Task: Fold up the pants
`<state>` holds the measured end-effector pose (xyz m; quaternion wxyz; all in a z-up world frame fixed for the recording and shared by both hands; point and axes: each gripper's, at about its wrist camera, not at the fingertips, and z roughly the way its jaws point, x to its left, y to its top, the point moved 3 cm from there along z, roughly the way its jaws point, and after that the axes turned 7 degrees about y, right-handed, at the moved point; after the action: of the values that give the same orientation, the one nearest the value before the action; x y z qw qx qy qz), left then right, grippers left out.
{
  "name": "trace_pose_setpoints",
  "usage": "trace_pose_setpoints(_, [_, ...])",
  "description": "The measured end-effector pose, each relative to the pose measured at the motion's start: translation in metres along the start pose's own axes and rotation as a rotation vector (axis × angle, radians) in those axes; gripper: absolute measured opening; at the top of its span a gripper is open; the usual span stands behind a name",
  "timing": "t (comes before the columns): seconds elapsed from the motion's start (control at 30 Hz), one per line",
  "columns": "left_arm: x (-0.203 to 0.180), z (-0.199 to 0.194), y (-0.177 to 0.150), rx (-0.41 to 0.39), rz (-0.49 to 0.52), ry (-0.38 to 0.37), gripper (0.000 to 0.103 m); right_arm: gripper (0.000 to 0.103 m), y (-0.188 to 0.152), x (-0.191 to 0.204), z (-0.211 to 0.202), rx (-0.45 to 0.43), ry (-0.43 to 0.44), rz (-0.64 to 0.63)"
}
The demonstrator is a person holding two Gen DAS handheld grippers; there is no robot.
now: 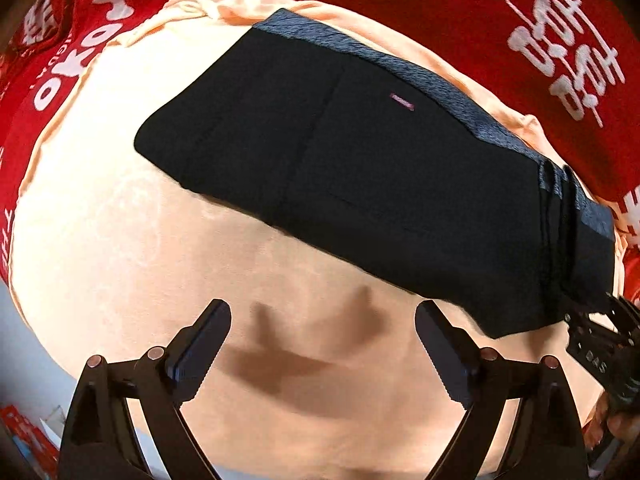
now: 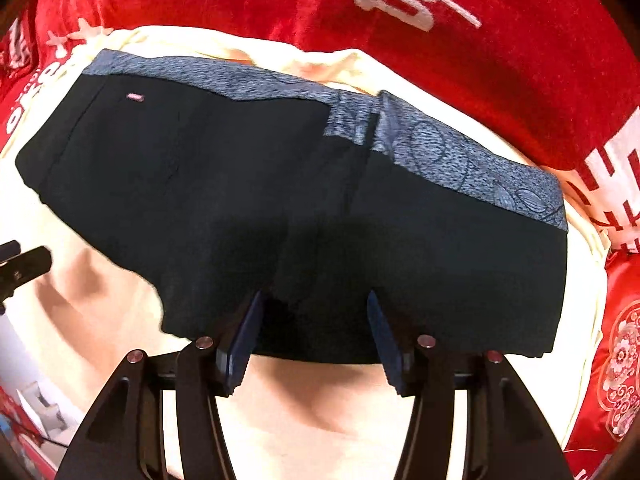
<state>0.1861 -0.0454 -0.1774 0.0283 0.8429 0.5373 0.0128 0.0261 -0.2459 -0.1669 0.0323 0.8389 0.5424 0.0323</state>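
Red printed cloth [image 2: 520,60] beyond both tools, cream cloth [image 1: 120,220] beneath them, folded black pants [image 2: 240,200] lying flat just ahead of right gripper [image 2: 316,332], jaws spread over near hem, left gripper [image 1: 322,342] spread wide, empty, pants ahead and right.

- The pants [image 2: 256,200] were matt black cloth with a speckled blue-grey band.
- The cream sheet [image 1: 120,200] looked soft and velvety.
- The red blanket [image 2: 520,60] had a plush sheen.

Bright overhead light, fisheye-warped edges
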Motion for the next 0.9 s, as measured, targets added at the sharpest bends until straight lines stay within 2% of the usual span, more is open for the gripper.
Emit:
trace_pose_setpoints(0.07, [0.003,0.003,0.001,0.007,-0.015,0.0,0.094,0.064,0.001,0.006,-0.003,0.0,0.011,-0.007])
trace_pose_setpoints(0.37, [0.015,0.012,0.007,0.011,-0.045,0.005,0.094,0.064,0.008,0.041,-0.011,-0.004,0.052,-0.074])
trace_pose_setpoints(0.6, [0.022,0.017,0.012,0.013,-0.069,-0.009,0.094,0.065,0.011,0.045,0.015,0.044,0.077,-0.055])
trace_pose_setpoints(0.7, [0.021,0.018,0.016,0.02,-0.067,-0.032,0.094,0.071,0.008,0.05,0.019,0.043,0.074,-0.081])
trace_pose_setpoints(0.83, [0.015,0.028,0.025,0.012,-0.09,-0.051,0.094,0.073,0.006,0.056,0.021,0.043,0.062,-0.099])
trace_pose_setpoints(0.9, [0.017,0.029,0.028,0.006,-0.09,-0.095,0.094,0.073,0.005,0.057,0.021,0.041,0.065,-0.093])
